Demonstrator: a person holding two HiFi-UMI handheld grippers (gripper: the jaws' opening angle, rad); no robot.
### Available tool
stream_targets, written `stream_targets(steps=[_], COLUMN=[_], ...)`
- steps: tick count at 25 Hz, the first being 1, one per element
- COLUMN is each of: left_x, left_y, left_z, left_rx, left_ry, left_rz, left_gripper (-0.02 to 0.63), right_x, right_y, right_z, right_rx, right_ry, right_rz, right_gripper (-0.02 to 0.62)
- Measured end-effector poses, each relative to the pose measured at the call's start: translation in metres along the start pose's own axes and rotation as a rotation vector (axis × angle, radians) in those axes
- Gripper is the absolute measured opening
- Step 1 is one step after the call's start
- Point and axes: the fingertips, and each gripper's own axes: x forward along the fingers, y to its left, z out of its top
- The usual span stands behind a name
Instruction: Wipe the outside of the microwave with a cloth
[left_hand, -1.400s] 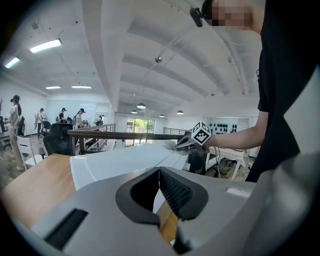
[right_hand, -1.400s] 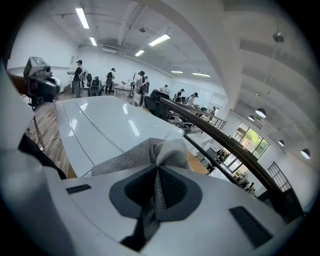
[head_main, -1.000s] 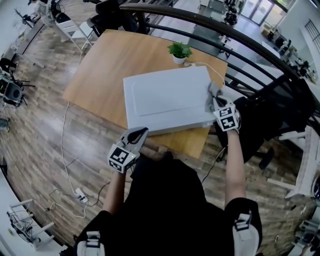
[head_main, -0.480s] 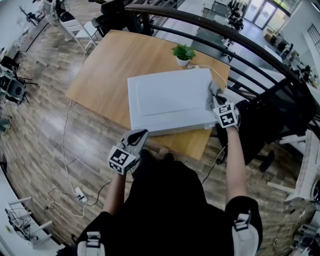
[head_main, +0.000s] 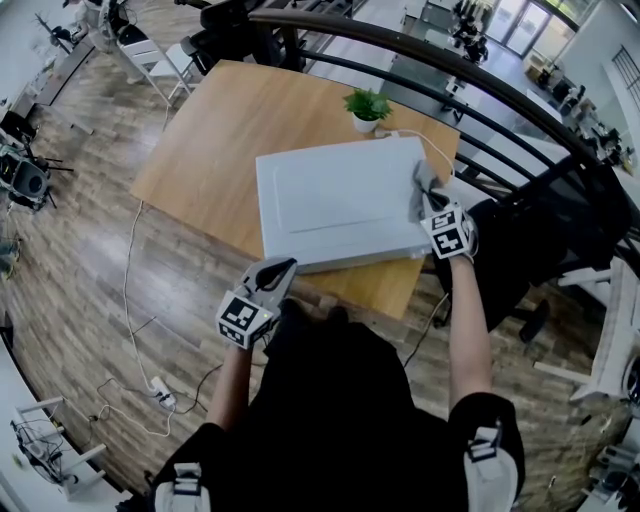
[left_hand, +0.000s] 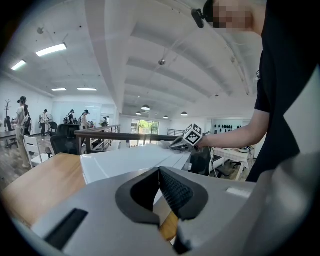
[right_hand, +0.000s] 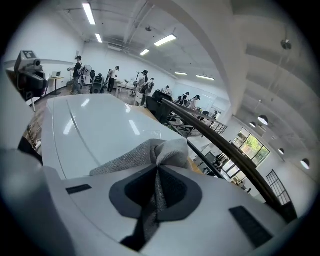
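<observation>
Wiping along the right edge of the microwave (head_main: 330, 200) top: the right claw (right_hand: 157, 175) is pinching the cloth (right_hand: 150, 150) tight, w/ a bunched wad poking out past the tips and lying on the white lid. Over the last sec. the cloth has crept only slightly, from the very rim a bit inward, approx. midway along that edge. So it looks like a short stroke, not a long sweep. The microwave hasn't shifted on the surface (head_main: 200, 150), and the plant (head_main: 366, 104) behind it stays put. The left claw (head_main: 272, 270) has held its place low at the front-left, off the surface, tips pressed together on nothing, clear of the microwave. My read: the job is mid-way at best, since this stroke covers one strip. The rest of the top, the front & sides prob. still need passes.
</observation>
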Motion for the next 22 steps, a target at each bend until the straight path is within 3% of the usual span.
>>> stream_targets(steps=[7,16,22], left_x=[0.001,-0.005,-0.015], left_y=[0.005,0.012,0.026], left_z=[-0.002,0.000,0.000], left_rx=[0.003,-0.012,-0.012], left_ry=[0.001,0.010,-0.002], left_rz=[-0.010,-0.010,0.002], left_gripper=[0.003,0.003,0.003], right_x=[0.000,0.010,0.013], right_y=[0.011,0.049,0.088], right_z=[0.007,0.036,0.061], right_rx=[0.014,-0.057,-0.015], right_ry=[-0.025,-0.022,-0.037], right_rz=[0.012,0.076,0.139], right_gripper=[0.006,0.006,0.005])
